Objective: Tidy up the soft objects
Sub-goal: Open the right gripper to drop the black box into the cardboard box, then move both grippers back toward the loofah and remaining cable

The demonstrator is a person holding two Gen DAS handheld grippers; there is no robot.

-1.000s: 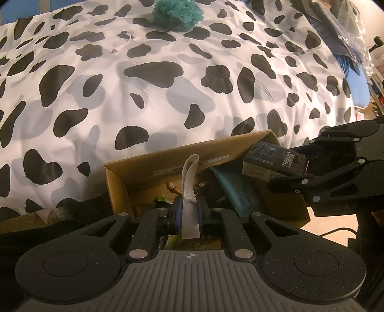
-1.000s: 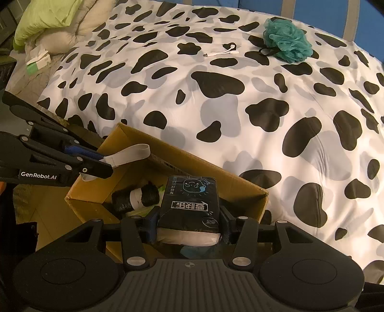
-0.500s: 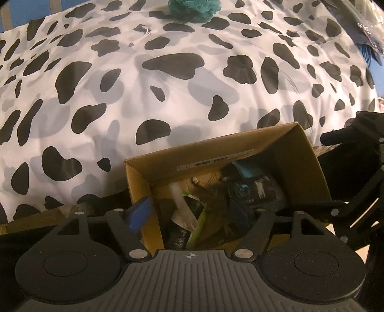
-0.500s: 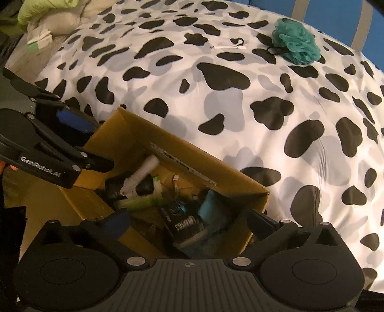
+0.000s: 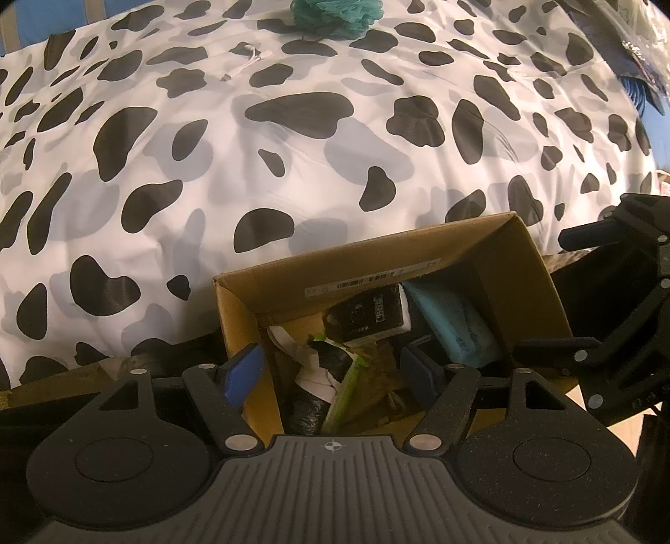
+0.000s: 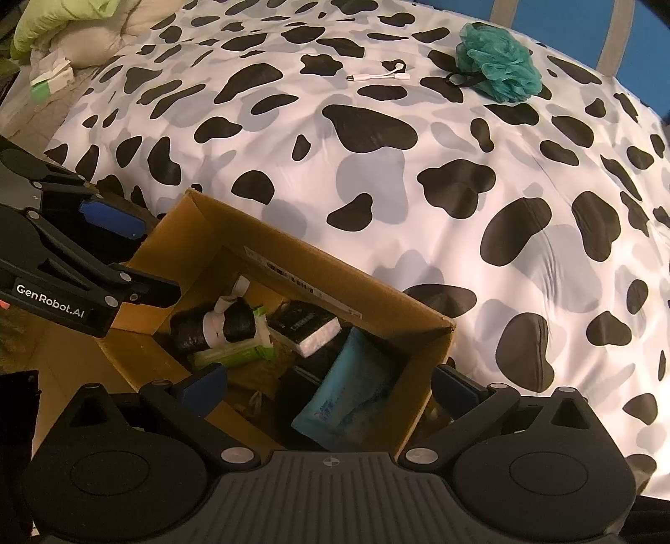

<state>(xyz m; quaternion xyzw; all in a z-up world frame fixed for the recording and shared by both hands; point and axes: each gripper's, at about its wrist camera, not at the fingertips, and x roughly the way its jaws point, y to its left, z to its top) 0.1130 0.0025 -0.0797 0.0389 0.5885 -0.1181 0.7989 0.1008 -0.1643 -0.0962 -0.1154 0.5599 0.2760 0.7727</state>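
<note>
While both grippers tilt steeply over the cardboard box (image 6: 293, 268), the left gripper (image 5: 331, 372) and right gripper (image 6: 331, 389) gape wide, empty. Inside: black tissue pack (image 6: 305, 326) centre, blue pack (image 6: 351, 389) at five o'clock, black roll (image 6: 213, 326) at nine.

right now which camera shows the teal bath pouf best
The right wrist view: the teal bath pouf lies whole on the cow-print duvet, black loop visible. The left wrist view shows only its lower part, cut by the top edge.

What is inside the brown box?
The cardboard box holds a black tissue pack, a blue pouch, a black roll and a green packet. Anything beneath them is hidden.
</note>
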